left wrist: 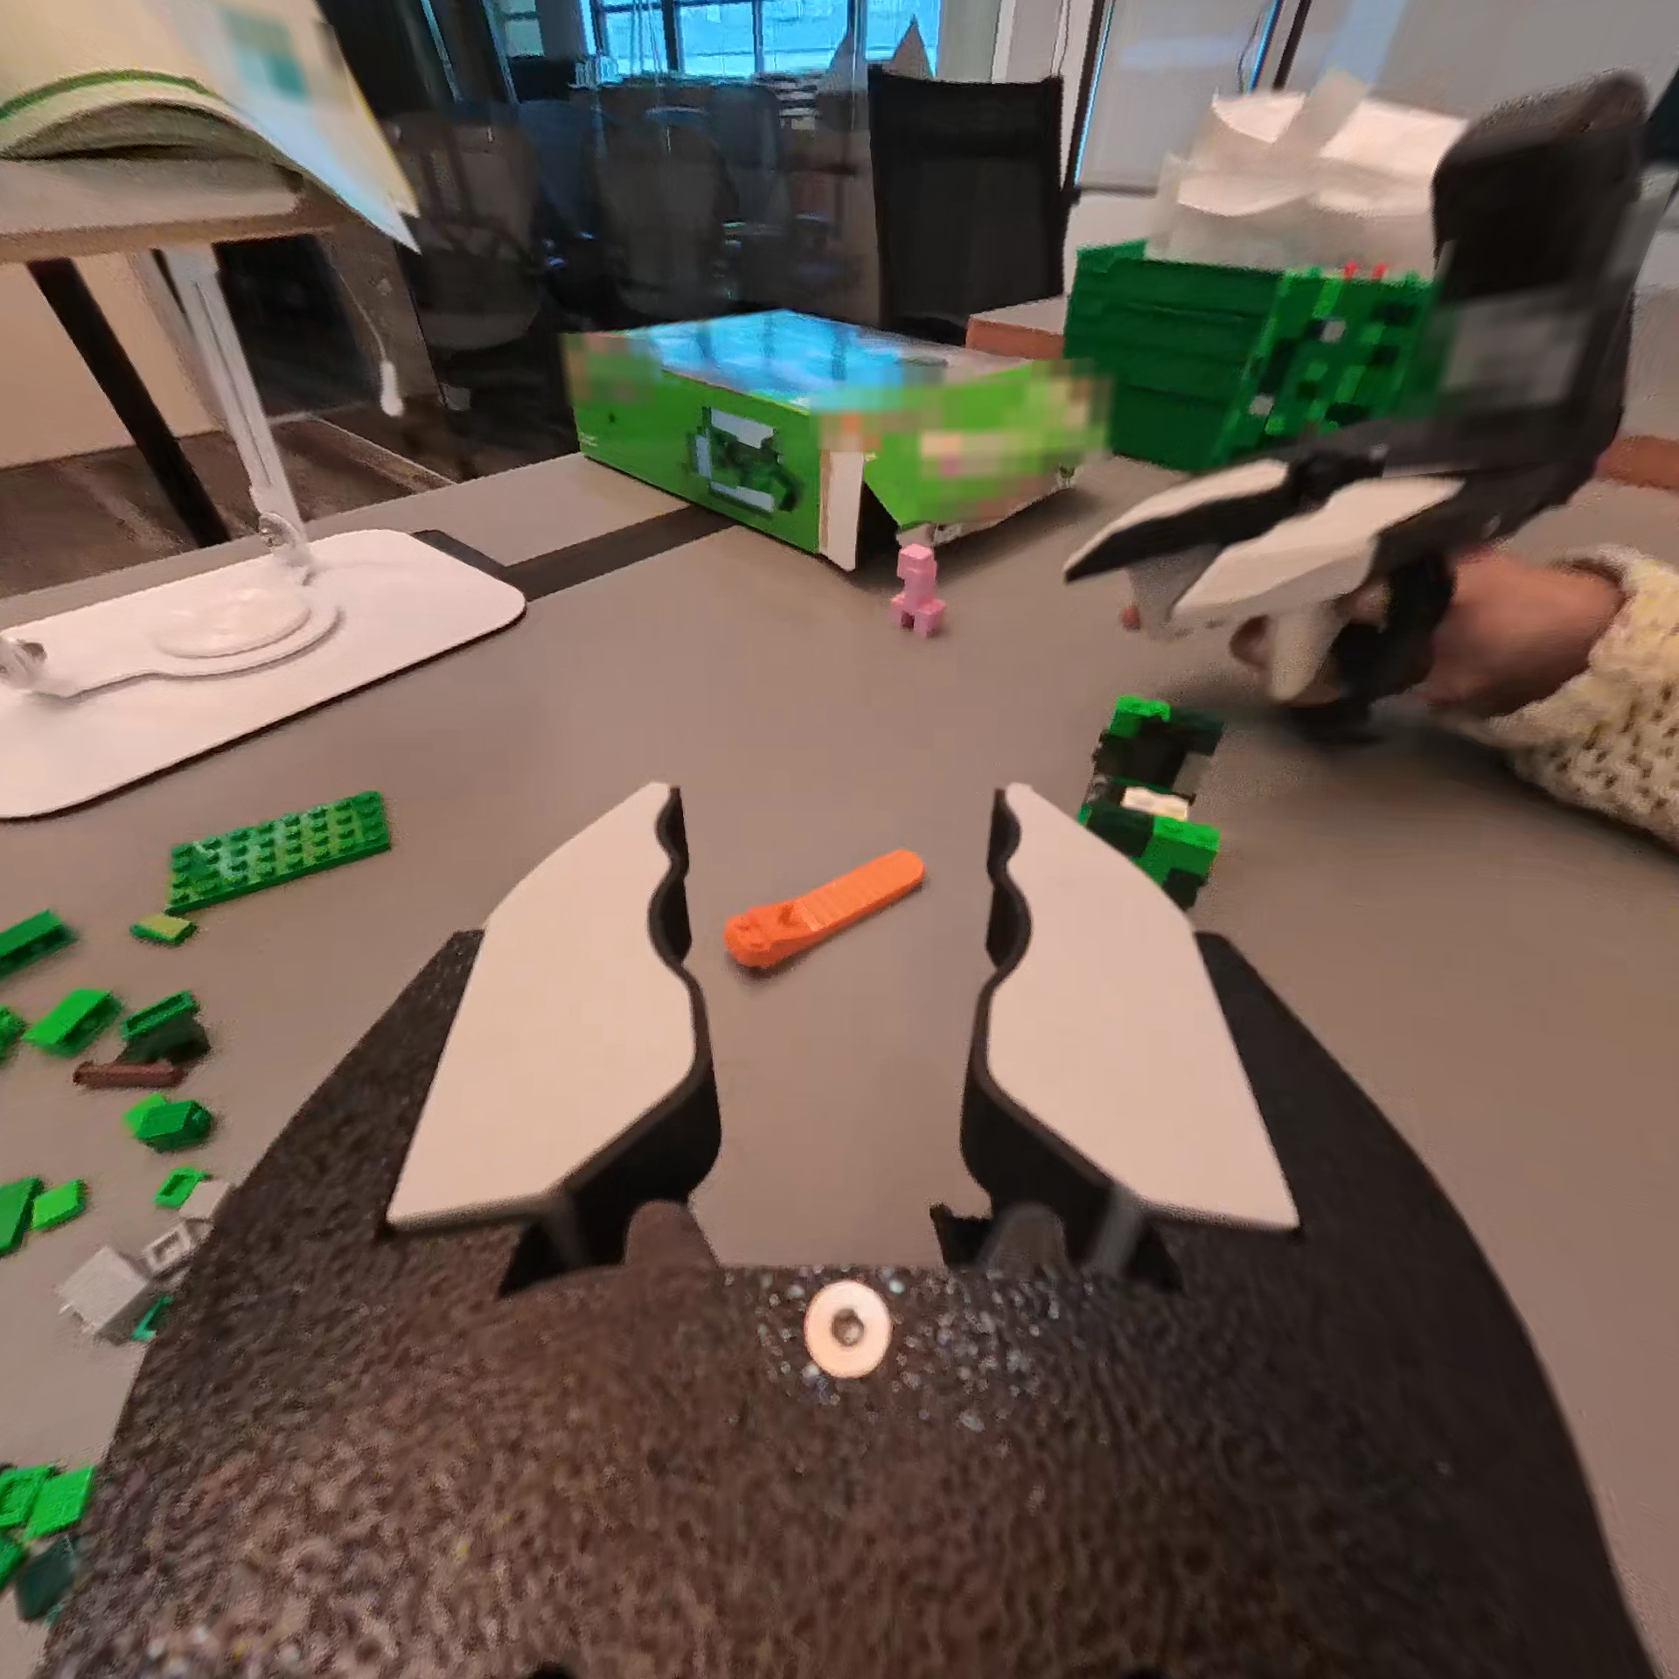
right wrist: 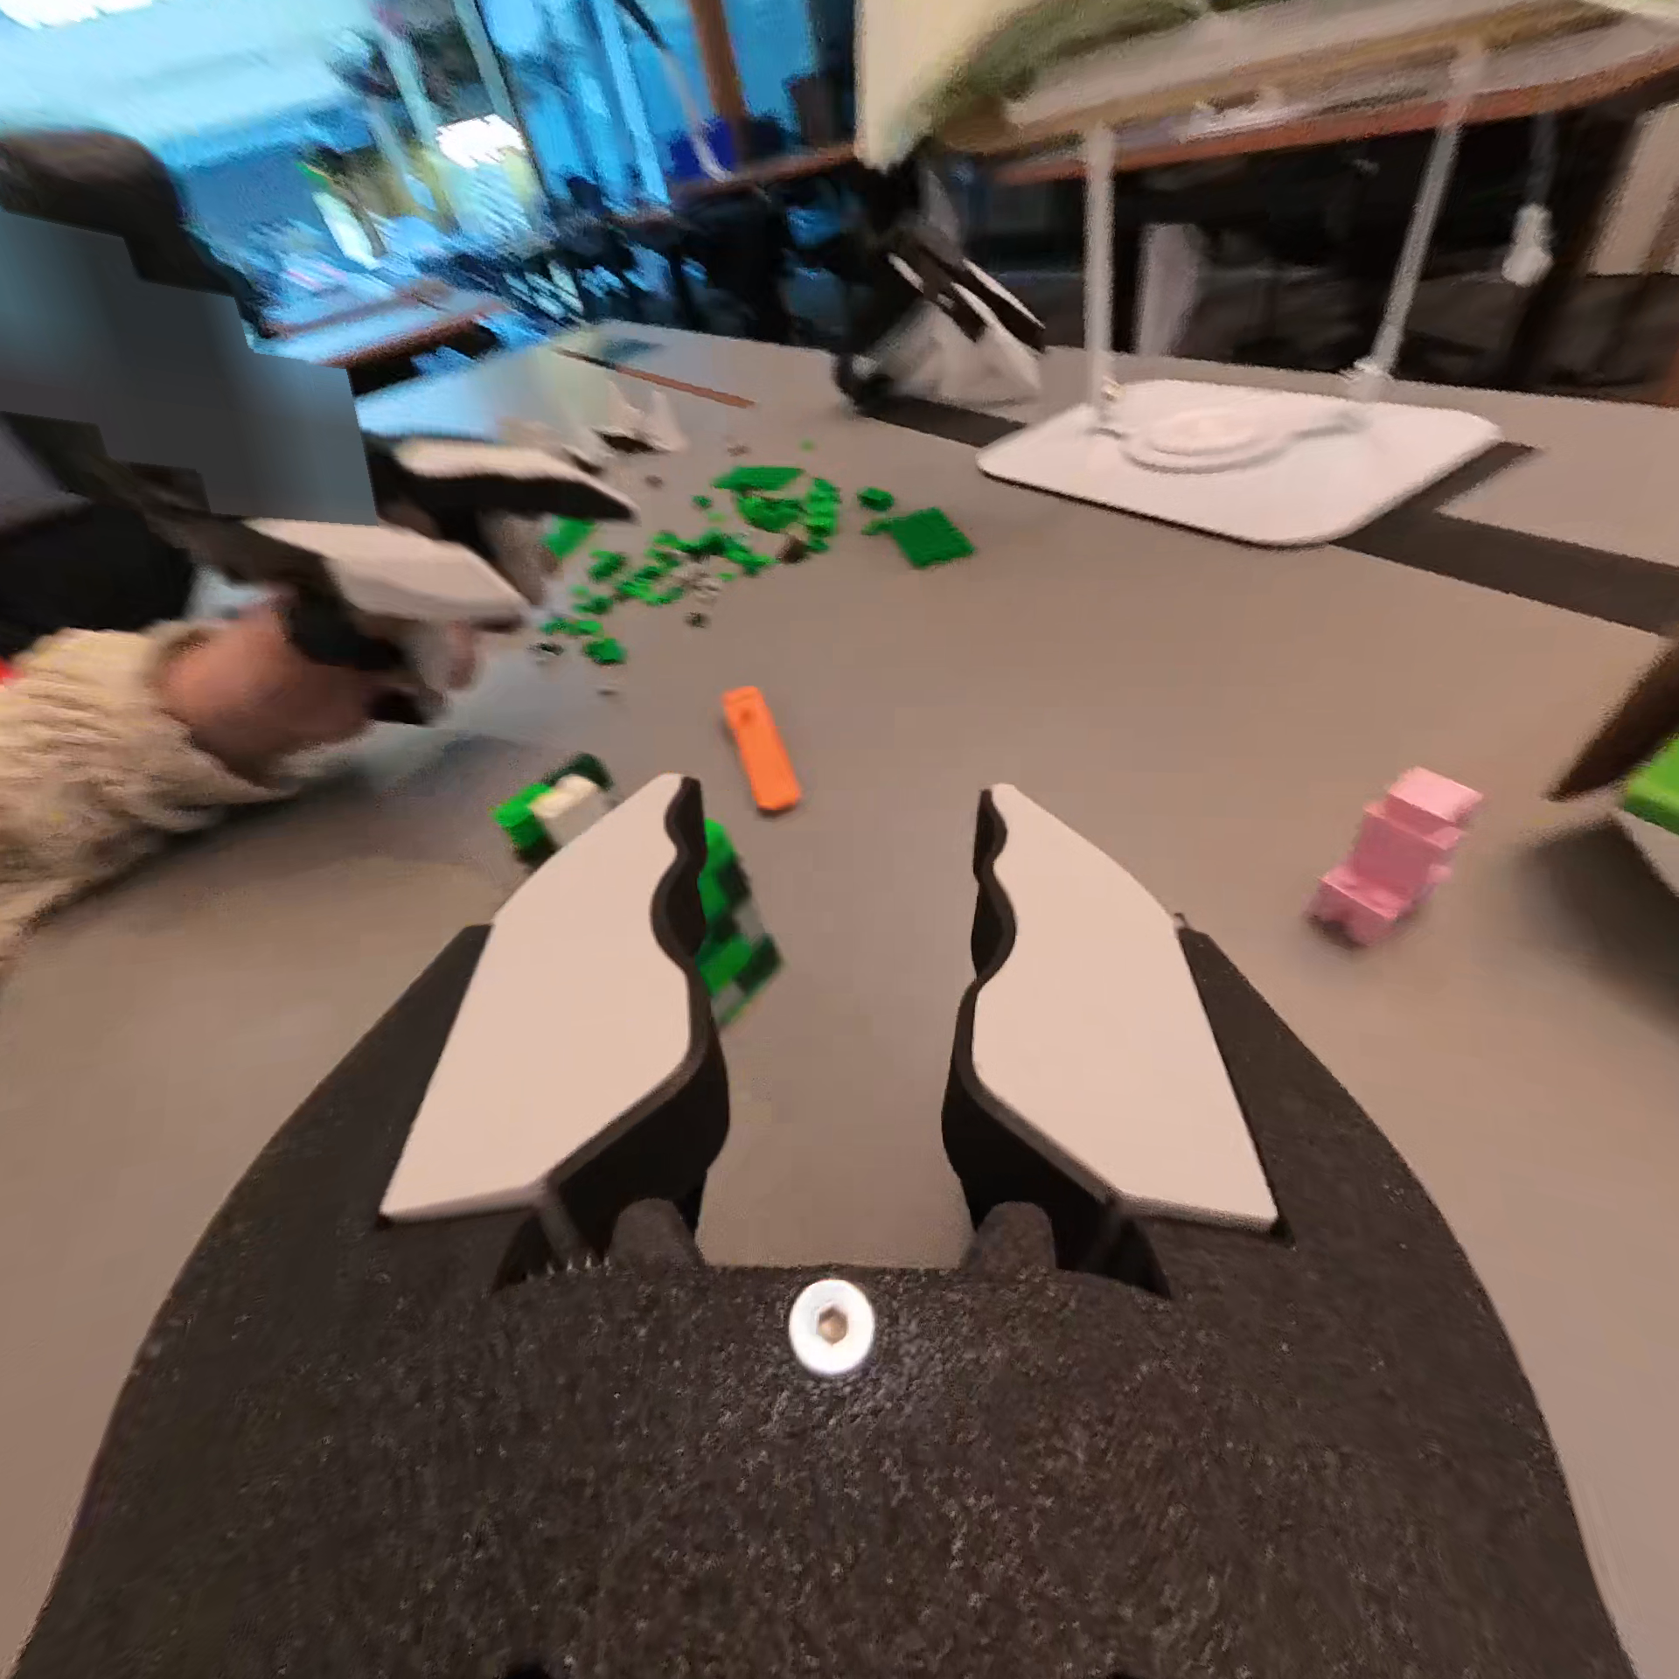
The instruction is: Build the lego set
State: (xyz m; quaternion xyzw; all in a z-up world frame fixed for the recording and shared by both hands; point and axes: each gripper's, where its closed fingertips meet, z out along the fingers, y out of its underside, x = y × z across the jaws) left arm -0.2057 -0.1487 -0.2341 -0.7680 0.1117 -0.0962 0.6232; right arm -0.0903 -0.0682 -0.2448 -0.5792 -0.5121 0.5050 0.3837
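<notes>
My left gripper (left wrist: 836, 799) is open and empty above the grey table, with an orange brick separator (left wrist: 822, 909) lying between its fingers. A small green, black and white lego build (left wrist: 1149, 799) lies just right of it. My right gripper (right wrist: 840, 790) is open and empty; the same build (right wrist: 727, 909) lies by its left finger, partly hidden, and the separator (right wrist: 761, 747) lies just ahead. Loose green bricks (left wrist: 82, 1027) and a green plate (left wrist: 277, 849) lie to the left. The right gripper (left wrist: 1272, 536) also shows in the left wrist view.
A green lego box (left wrist: 818, 427) and a large green lego block (left wrist: 1245, 354) stand at the back. A pink lego pig (left wrist: 918, 591) stands before the box. A white stand base (left wrist: 227, 636) sits at the left. A person's hand (left wrist: 1499, 636) holds the right gripper. From my left tips it is roughly 20 centimeters to the green plate (left wrist: 277, 849); from my right, 30 centimeters. It turns up in the right wrist view (right wrist: 923, 531) as well.
</notes>
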